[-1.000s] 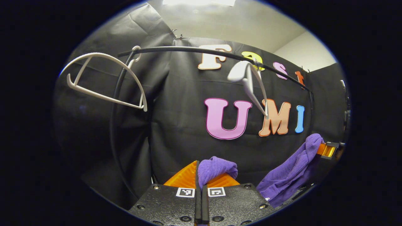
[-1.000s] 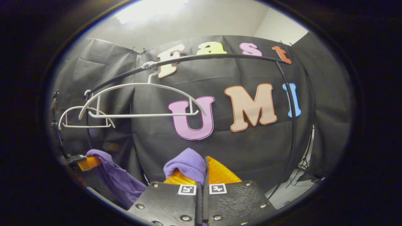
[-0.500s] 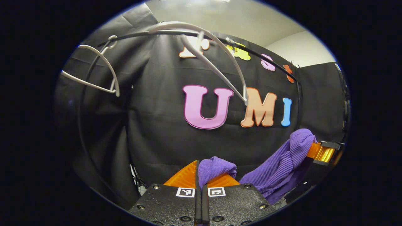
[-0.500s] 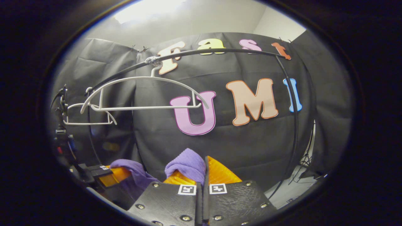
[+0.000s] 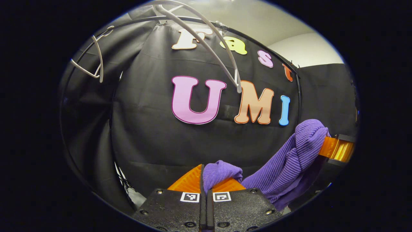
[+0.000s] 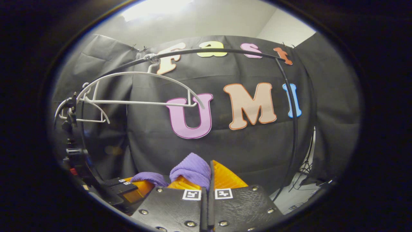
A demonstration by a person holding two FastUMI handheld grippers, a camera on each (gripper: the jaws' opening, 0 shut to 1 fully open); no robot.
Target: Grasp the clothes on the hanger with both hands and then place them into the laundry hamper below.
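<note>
Left gripper view, purple garment (image 5: 222, 172) pinched in left tool (image 5: 206, 180)

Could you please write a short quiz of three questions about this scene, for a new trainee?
1. True or false: the purple garment hangs on a white hanger.
2. What does the left claw grip?
A. the rail
B. the garment
C. a hanger
3. Fill in: the hangers hook over a black ___.

Key: 1 false, both claws hold it, the right claw too. 2 B. 3 rail.
</note>
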